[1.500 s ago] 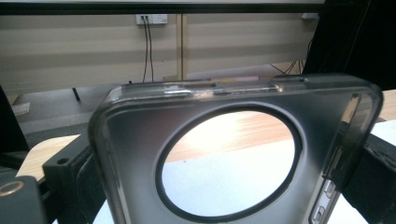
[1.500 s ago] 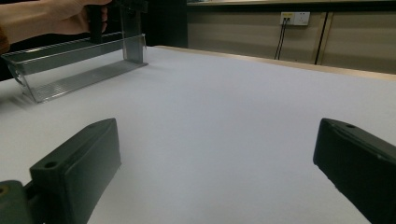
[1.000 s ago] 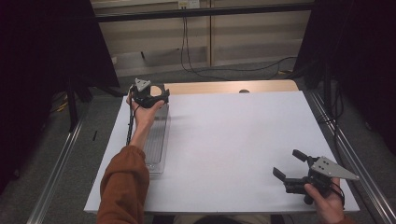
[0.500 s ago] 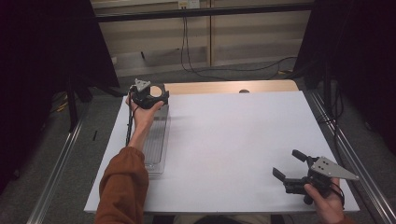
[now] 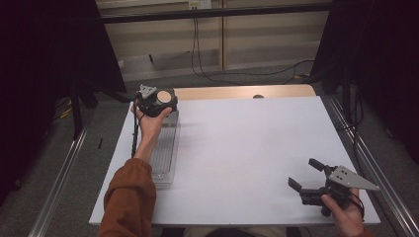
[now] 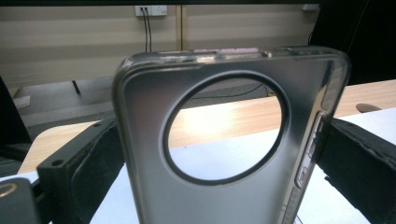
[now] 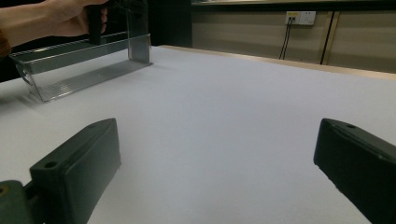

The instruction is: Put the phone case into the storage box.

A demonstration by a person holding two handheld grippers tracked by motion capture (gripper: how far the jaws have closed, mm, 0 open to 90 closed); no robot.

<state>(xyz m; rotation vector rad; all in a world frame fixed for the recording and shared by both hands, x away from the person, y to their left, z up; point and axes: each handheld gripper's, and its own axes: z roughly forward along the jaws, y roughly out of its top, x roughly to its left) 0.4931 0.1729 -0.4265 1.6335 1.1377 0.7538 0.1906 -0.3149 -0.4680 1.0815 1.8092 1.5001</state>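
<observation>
A person's left gripper (image 5: 157, 102), at about ten o'clock on the white table (image 5: 247, 148), pinches a clear phone case (image 6: 224, 140) upright between its jaws. The case's round camera hole faces the lens. It is held over the far end of a long clear tray (image 5: 165, 148); whether it touches the tray is hard to tell. The right gripper (image 5: 312, 175), at about five o'clock, hovers with jaws spread apart, holding nothing.

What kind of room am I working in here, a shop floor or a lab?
Most likely a lab or recording bench: a bare white table with metal rails along its sides, dark curtains, and cables running down from a wall socket.
</observation>
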